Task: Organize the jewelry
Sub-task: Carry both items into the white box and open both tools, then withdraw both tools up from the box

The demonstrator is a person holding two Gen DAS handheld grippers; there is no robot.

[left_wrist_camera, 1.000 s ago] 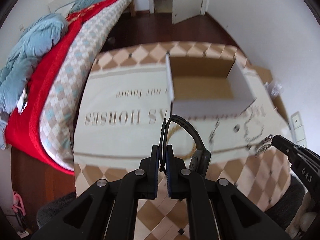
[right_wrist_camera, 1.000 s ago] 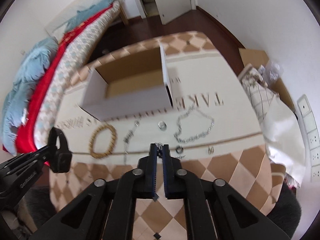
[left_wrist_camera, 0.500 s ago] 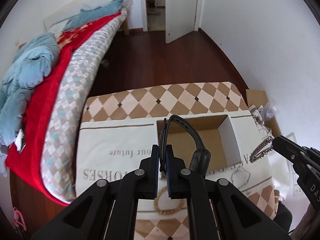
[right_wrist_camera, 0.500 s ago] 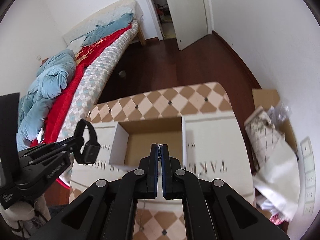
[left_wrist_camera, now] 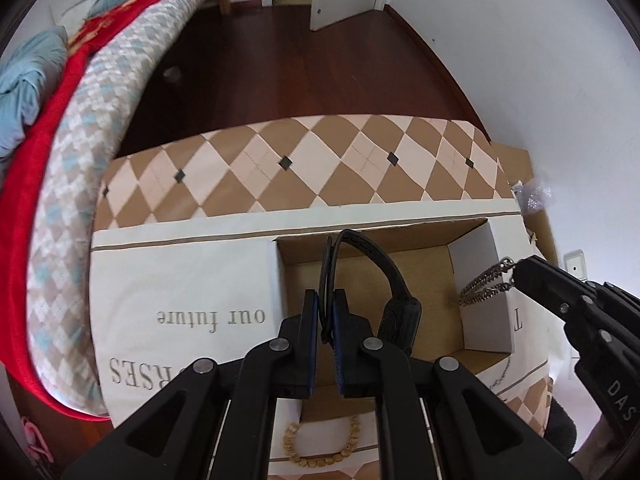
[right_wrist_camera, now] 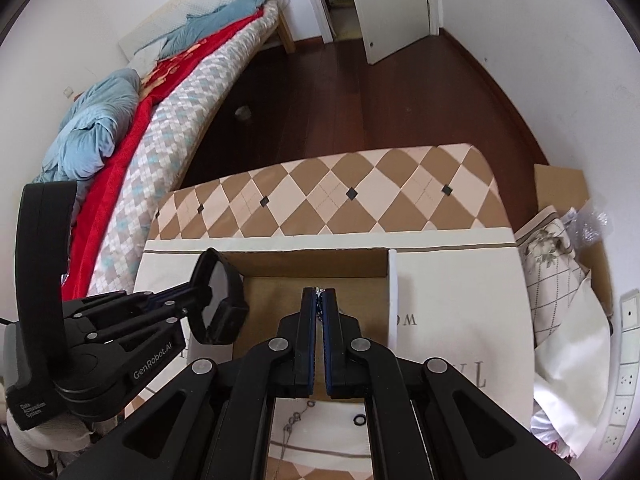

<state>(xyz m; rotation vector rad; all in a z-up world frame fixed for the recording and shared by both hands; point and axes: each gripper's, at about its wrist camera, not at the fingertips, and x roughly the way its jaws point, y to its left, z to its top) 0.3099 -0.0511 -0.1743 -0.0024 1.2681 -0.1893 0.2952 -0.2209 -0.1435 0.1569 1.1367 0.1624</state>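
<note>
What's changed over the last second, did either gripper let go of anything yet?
No release. Both grippers rose from the table and came over the open box. The left gripper still clamps the black watch; the right gripper still clamps the silver chain. The bead bracelet stayed put.

We see a matt black rubbery watch strap (left_wrist_camera: 382, 264), a shiny metal chain (left_wrist_camera: 482, 282), a plain cardboard box (left_wrist_camera: 424, 276), wooden beads (left_wrist_camera: 320, 458) at six o'clock, and a glossy wood floor (left_wrist_camera: 320, 68).
</note>
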